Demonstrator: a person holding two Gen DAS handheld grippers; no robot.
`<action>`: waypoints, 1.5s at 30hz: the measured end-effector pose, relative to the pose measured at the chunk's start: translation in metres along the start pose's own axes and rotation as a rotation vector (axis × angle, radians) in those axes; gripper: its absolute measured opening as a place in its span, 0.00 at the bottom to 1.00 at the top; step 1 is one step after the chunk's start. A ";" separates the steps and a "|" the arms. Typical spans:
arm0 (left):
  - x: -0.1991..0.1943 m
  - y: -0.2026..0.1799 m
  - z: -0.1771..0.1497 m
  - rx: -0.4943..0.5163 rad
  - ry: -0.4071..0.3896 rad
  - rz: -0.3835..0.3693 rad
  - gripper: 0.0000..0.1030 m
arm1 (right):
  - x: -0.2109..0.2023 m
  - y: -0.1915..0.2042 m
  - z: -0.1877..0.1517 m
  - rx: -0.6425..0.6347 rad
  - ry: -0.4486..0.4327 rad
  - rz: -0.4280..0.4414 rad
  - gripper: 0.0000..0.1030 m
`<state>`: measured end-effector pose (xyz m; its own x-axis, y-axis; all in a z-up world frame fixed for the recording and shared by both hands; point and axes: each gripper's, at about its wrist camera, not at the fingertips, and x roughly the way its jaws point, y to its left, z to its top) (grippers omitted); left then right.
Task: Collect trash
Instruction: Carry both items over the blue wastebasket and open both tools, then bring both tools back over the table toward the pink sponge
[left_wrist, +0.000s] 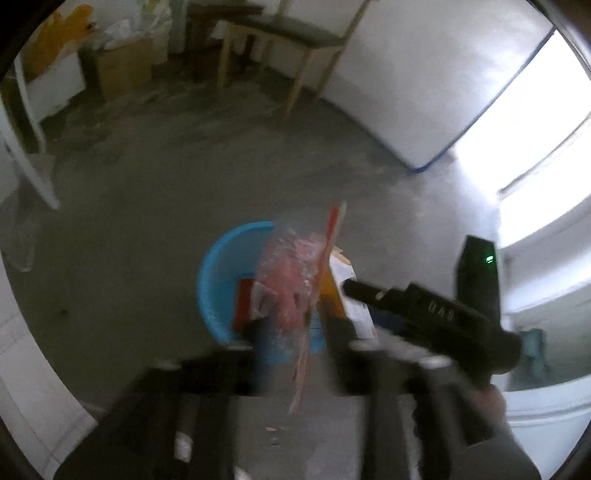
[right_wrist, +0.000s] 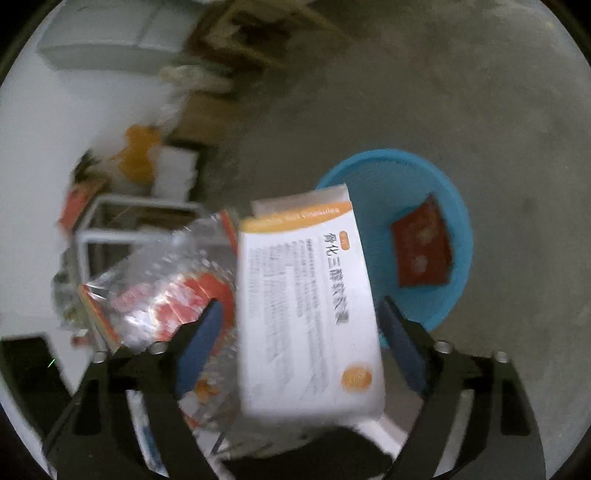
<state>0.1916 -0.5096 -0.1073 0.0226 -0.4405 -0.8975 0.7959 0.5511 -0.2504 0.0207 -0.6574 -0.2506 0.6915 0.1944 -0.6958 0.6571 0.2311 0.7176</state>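
Observation:
A blue basin (left_wrist: 218, 273) (right_wrist: 406, 173) stands on the concrete floor with a dark red packet (right_wrist: 421, 247) lying in it. My left gripper (left_wrist: 295, 332) hangs above the basin with its jaws apart. A crinkled clear and red wrapper (left_wrist: 291, 280) (right_wrist: 166, 288) stands edge-on in the gap, and the pads do not press it. My right gripper (right_wrist: 301, 306) is open just beside, over the basin's edge. A white and orange medicine box (right_wrist: 306, 295) (left_wrist: 354, 306) sits loose between its blue pads (right_wrist: 207, 332). Everything is motion-blurred.
A wooden table (left_wrist: 288, 33), a cardboard box (left_wrist: 122, 70) and a white chair leg (left_wrist: 26, 147) line the far side of the floor. A white panel (left_wrist: 424, 92) leans by a bright doorway. A white metal frame (right_wrist: 140, 221) stands left of the basin.

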 end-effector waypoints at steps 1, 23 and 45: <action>0.002 0.001 0.000 -0.008 -0.006 0.027 0.56 | 0.008 -0.009 0.004 0.029 0.000 -0.036 0.85; -0.165 0.045 -0.126 0.002 -0.201 -0.013 0.68 | -0.088 -0.018 -0.105 -0.063 -0.029 0.069 0.85; -0.320 0.162 -0.366 -0.308 -0.550 0.239 0.81 | -0.060 0.228 -0.243 -0.645 0.121 0.232 0.85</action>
<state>0.0916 -0.0199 0.0068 0.5464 -0.5335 -0.6456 0.5241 0.8191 -0.2332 0.0559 -0.3850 -0.0531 0.7294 0.4038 -0.5521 0.1606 0.6834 0.7121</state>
